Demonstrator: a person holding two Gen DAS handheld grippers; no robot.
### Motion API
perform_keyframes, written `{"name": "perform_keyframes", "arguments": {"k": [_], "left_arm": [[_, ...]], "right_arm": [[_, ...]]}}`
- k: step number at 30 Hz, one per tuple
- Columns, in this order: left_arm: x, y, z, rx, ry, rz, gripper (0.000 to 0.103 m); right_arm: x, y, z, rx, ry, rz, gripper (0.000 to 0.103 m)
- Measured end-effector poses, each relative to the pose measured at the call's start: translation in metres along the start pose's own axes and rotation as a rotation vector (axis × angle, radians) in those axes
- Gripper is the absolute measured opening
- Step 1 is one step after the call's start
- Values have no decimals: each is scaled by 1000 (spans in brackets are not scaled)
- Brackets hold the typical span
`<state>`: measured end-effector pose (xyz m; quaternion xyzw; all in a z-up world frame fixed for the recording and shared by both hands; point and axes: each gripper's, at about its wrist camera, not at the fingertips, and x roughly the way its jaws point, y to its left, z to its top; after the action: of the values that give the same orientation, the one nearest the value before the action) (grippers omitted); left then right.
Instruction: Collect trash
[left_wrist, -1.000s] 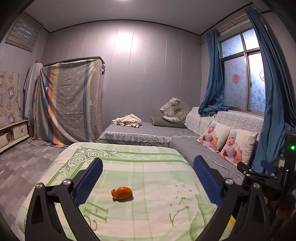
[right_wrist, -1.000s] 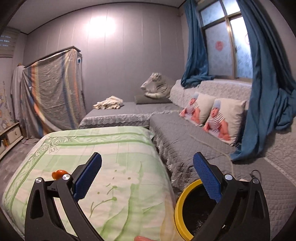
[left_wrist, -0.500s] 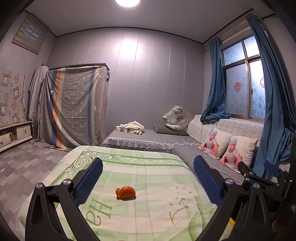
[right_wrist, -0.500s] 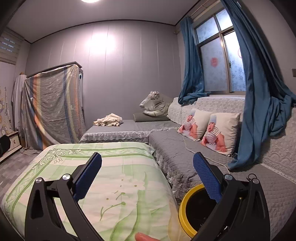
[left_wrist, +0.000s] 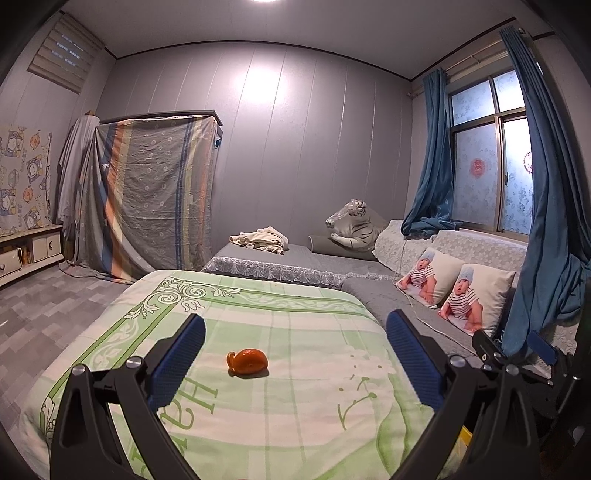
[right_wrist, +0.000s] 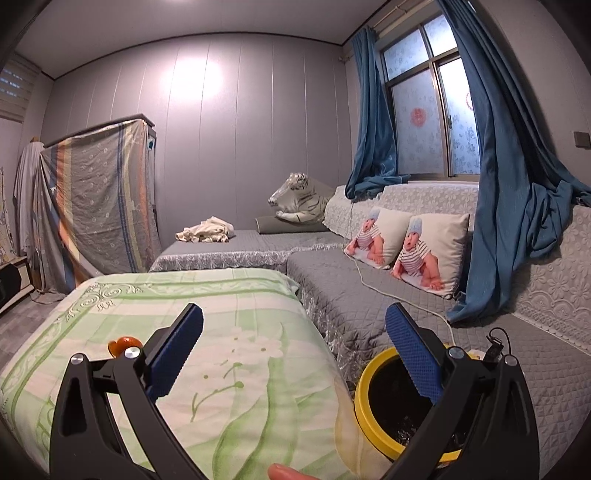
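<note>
Orange peel (left_wrist: 248, 363) lay on green bedspread (left_wrist: 295, 413), dead ahead of left gripper (left_wrist: 295, 363), centred between wide-open, empty jaws. Long axis ran left-right across the jaw gap, curled tip pointing left. Right gripper (right_wrist: 294, 354) also wide open, holding nothing, peel far off to its left (half hidden behind its left finger). Left judged nearer. Yellow bin (right_wrist: 373, 397) sat near right.
</note>
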<state>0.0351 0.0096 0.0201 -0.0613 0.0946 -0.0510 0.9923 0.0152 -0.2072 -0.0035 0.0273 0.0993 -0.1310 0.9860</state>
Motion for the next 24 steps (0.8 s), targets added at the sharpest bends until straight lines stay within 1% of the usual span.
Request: {"name": "perform_keyframes", "arguments": {"k": [5,16,24], "left_arm": [[2,1,-4,-4,6,4,95],[13,6,-8,-32,58,2,95],[13,5,-11,-34,69,-7,95]], "right_arm": [[5,5,-5,-9,12,11,95],[13,6,-11,-7,41,14,95],[15,4,-14,2,36,5,95]]}}
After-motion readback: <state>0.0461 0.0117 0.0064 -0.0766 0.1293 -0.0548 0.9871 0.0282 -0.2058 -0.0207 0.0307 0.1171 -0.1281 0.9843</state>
